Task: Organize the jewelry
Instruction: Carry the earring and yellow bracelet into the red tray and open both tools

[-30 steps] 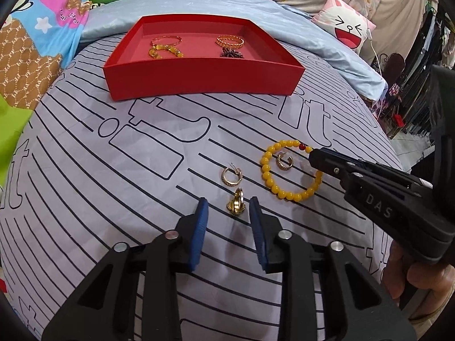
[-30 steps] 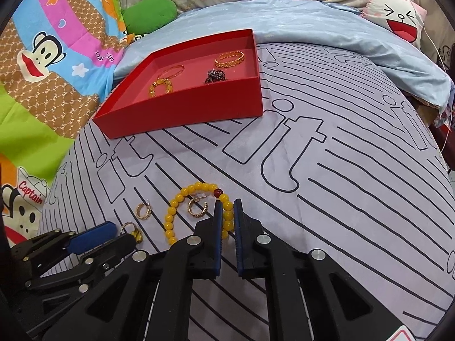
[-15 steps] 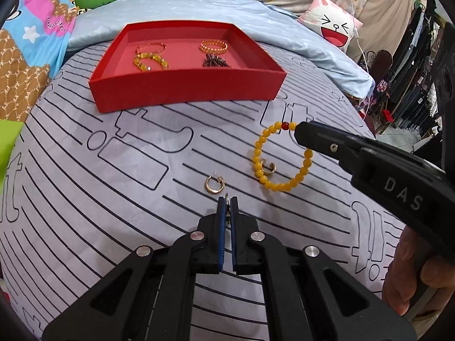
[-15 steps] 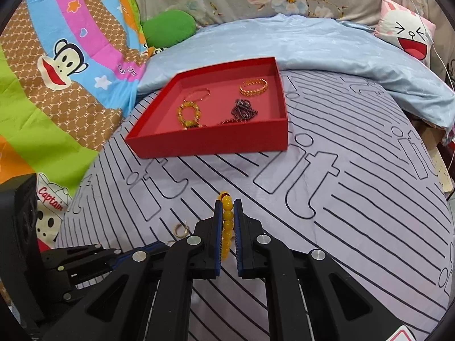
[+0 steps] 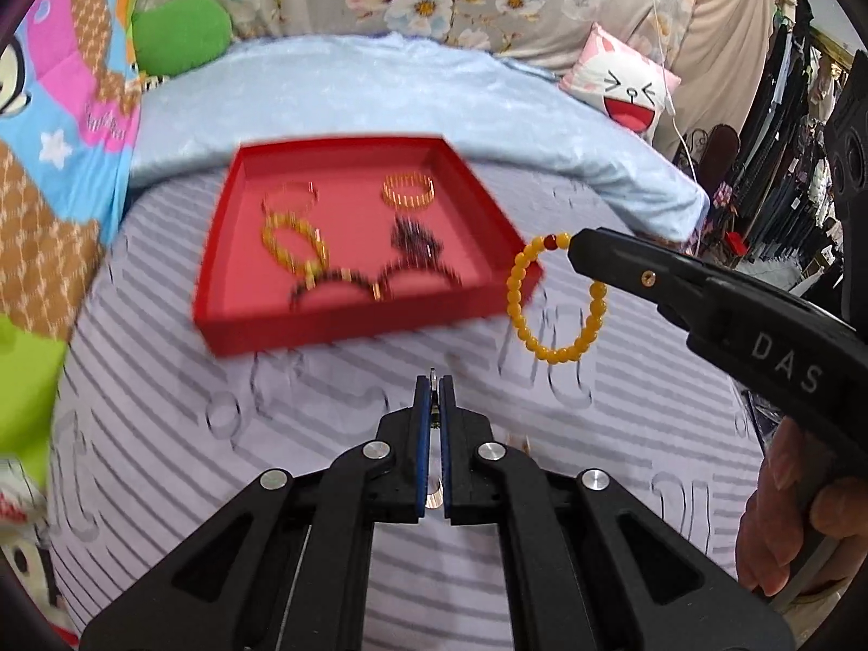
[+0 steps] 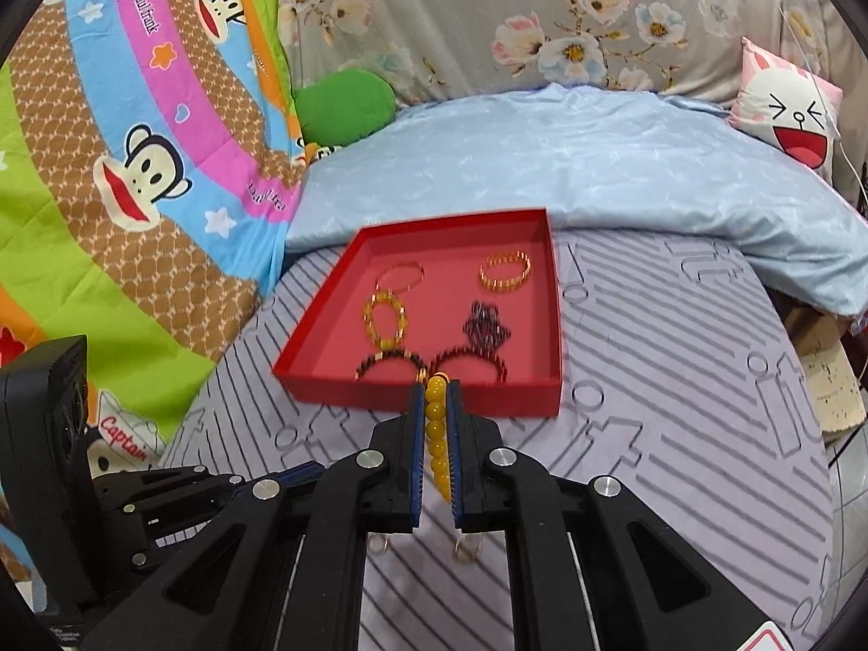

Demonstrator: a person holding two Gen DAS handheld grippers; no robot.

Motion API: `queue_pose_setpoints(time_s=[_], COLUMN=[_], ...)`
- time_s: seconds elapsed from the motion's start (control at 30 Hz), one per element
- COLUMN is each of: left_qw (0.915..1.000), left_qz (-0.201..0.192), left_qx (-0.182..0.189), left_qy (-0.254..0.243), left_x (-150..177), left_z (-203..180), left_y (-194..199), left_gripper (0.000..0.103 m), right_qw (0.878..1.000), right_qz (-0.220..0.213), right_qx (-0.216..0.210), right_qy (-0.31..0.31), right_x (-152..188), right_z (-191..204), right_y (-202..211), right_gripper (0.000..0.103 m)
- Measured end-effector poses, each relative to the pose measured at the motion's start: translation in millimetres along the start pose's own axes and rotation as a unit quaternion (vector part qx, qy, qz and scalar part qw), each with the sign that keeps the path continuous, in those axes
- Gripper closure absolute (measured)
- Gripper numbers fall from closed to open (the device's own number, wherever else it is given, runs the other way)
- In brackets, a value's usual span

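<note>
A grey bedsheet with black stripes covers the bed, a pale blue quilt bunched behind it. A green plush cushion sits against the colourful cartoon-monkey blanket. A pink laughing-bunny pillow leans on the floral grey fabric. Dark clothes hang beyond.

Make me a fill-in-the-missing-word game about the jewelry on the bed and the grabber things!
1. The right gripper is shut on a bracelet of ____ beads.
2. The tray on the striped sheet is colored ____.
3. The left gripper pinches a small gold ____.
4. The bunny pillow lies on the ____ side of the right wrist view.

Missing words: yellow; red; earring; right
</note>
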State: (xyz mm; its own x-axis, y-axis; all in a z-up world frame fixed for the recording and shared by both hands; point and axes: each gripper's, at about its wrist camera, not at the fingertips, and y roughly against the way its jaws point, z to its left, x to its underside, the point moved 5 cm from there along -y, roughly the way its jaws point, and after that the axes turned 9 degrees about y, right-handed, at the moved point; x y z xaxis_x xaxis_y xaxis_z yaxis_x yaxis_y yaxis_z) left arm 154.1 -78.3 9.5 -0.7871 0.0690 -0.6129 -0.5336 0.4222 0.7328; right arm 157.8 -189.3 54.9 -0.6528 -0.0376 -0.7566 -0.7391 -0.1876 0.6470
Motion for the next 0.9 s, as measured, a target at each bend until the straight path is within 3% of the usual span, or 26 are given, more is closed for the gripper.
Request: queue_pose_setpoints(time_s=[0.2, 0.43, 0.73, 0.9], left_qw=[0.9996, 1.0000, 0.9991, 0.9987], left_qz=[-0.024, -0.007, 0.035, 0.029], left_qx=[-0.011, -0.001, -0.009, -0.034], left_qy=[-0.007, -0.002, 0.022, 0.025], left_x=[-49.0, -90.1, -109.6, -112.9], left_z=[6.0, 12.4, 37.3, 53.6], left_y=[-18.9, -67.4, -134.5, -144.7], left_gripper=[0.100, 0.100, 0.100, 0.099], right_qw=[1.000, 0.999, 0.999, 0.998], right_qz=[-0.015, 0.000, 0.043, 0.063], right_qx=[0.016, 0.024, -0.005, -0.028], right_qy=[0.017, 0.024, 0.001, -0.013], right_x=[-40.2, -62.1, -69.9, -68.9], right_z=[-7.5, -21.4, -32.9, -28.2], right_y=[-23.0, -64.7, -132.6, -165.2], right_gripper=[0.095, 0.095, 0.095, 0.095])
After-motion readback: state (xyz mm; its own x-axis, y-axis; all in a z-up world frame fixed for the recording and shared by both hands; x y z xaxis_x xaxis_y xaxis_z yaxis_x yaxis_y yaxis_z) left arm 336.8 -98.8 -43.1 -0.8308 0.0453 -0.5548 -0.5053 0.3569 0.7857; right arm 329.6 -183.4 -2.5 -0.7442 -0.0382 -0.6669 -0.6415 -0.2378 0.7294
